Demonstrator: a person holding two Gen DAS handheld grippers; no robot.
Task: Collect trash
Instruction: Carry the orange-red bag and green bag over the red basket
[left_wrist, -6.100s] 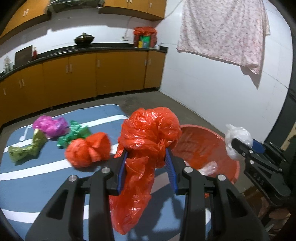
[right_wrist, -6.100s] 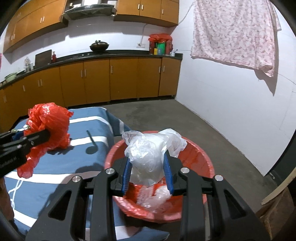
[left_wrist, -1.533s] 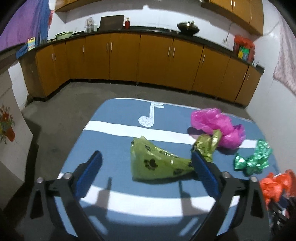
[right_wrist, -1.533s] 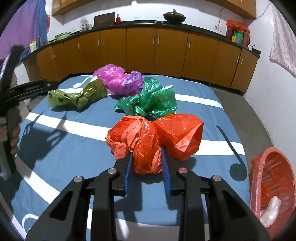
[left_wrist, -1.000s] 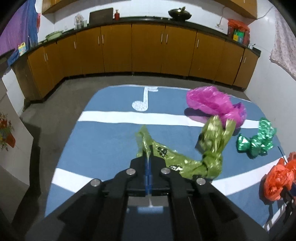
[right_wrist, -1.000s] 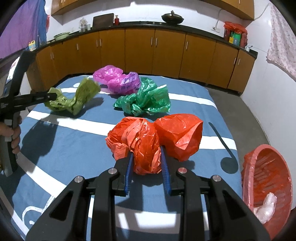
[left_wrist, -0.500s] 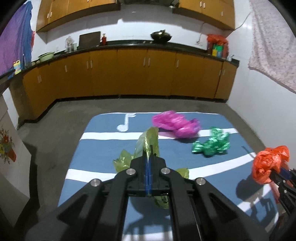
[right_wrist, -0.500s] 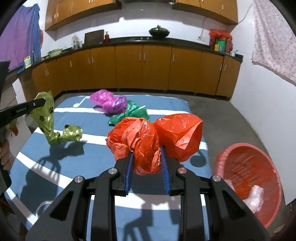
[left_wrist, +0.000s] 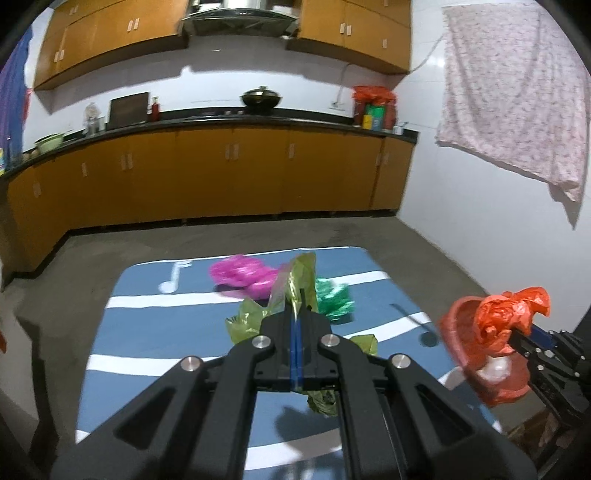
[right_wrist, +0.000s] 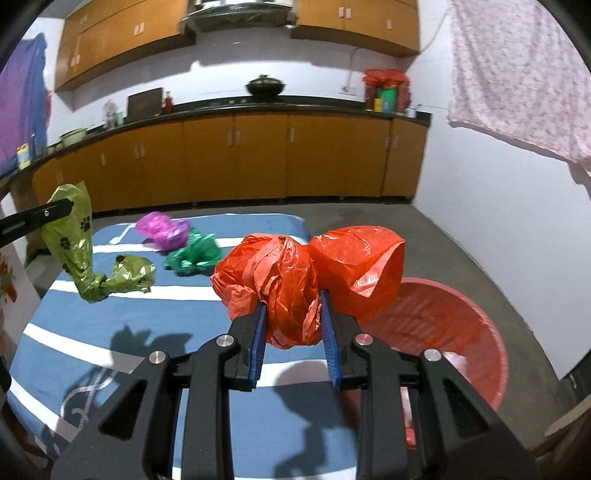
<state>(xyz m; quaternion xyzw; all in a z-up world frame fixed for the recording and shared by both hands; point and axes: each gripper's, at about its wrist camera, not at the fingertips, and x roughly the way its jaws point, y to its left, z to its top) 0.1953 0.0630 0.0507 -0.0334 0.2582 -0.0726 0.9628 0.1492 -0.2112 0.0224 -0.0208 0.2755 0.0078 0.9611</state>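
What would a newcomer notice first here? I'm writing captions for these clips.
The crumpled orange bag clamped in the right gripper fills the front of its view, beside the red basin on the floor. At left, the left gripper holds up an olive paw-print bag above the blue mat.

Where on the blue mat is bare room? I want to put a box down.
The near half of the blue mat is bare. The far end is crowded: pink bag and green bag lie touching.
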